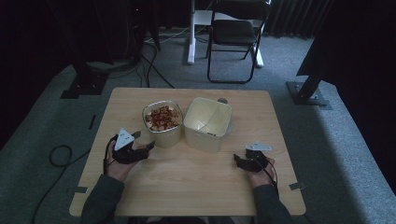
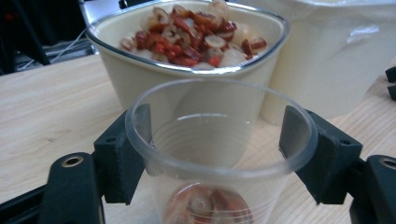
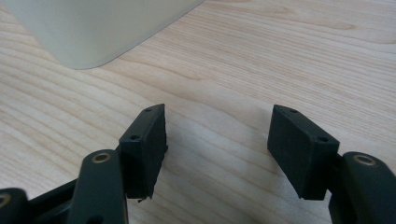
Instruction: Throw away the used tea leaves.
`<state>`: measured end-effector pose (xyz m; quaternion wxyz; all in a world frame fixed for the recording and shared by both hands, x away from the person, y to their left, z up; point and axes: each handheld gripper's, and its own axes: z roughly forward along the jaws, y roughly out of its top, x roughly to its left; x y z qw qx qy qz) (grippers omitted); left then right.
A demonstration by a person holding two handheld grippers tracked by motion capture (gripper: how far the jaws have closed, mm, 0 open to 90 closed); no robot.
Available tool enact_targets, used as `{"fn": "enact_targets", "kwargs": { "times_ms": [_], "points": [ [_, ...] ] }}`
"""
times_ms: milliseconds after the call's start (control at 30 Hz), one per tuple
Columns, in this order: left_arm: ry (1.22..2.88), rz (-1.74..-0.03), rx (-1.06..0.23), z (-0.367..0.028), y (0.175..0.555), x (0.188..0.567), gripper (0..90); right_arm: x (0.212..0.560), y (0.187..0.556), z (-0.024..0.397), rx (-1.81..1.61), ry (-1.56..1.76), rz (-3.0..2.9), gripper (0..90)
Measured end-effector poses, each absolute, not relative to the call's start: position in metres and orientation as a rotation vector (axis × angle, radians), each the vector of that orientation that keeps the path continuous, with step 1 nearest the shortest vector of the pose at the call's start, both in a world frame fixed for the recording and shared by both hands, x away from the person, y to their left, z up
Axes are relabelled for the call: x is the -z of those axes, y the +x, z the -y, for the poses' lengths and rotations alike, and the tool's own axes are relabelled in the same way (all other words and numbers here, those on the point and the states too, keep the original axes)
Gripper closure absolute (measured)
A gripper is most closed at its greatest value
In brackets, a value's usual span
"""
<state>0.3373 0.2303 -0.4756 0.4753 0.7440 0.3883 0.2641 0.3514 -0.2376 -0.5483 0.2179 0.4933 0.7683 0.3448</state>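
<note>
My left gripper (image 2: 219, 133) is shut on a clear plastic cup (image 2: 205, 170), its pads pressing the cup's two sides just below the rim. A few red and pale food pieces (image 2: 208, 205) lie in the cup's bottom. Right behind the cup stands a cream bowl (image 2: 140, 79) heaped with the same red and pale pieces. In the high view the left gripper (image 1: 145, 147) sits just left of that bowl (image 1: 169, 136). My right gripper (image 1: 237, 161) rests low over the table at the right, open, with bare wood between its pads (image 3: 144, 140).
An empty cream square container (image 1: 205, 139) stands beside the bowl, to its right; its corner (image 3: 88, 28) shows ahead of the right gripper. The wooden table (image 1: 196, 182) has bare room in front. A folding chair (image 1: 233, 32) stands beyond the table's far edge.
</note>
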Motion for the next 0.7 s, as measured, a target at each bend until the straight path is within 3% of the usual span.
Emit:
{"fn": "enact_targets", "kwargs": {
  "times_ms": [700],
  "points": [
    [1.736,-0.968,-0.719,-0.256,0.345,0.441,29.3,0.549,0.349,0.237,-0.963,1.357,-2.132,35.2]
  ]
}}
